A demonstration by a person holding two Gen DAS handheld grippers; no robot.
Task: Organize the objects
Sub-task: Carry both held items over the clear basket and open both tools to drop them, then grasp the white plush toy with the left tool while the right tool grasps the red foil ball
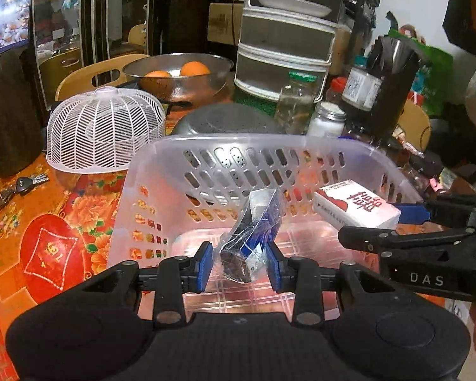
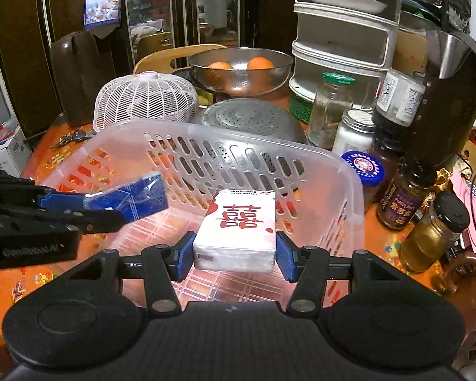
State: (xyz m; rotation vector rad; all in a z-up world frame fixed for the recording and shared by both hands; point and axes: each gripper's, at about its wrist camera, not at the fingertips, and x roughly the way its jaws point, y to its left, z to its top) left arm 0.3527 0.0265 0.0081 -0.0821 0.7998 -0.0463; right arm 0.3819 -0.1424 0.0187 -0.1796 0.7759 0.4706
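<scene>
A clear plastic basket [image 1: 161, 171] stands on the orange flowered table; it also shows in the right wrist view [image 2: 349, 171]. My left gripper [image 1: 239, 265] is shut on a blue packet in clear wrap [image 1: 254, 231] and holds it over the basket's inside. In the right wrist view the packet [image 2: 133, 197] and left gripper [image 2: 79, 212] come in from the left. My right gripper [image 2: 234, 255] is shut on a white tissue pack with red characters [image 2: 241, 225], held over the basket. In the left wrist view the pack [image 1: 355, 206] and right gripper [image 1: 406, 219] enter from the right.
Behind the basket are a white mesh food cover [image 1: 104, 127], an upturned grey colander [image 1: 225, 120], a steel bowl with oranges [image 1: 177, 73] and a tiered rack [image 1: 285, 41]. Jars and bottles [image 2: 406, 190] crowd the right. Keys [image 1: 19, 187] lie left.
</scene>
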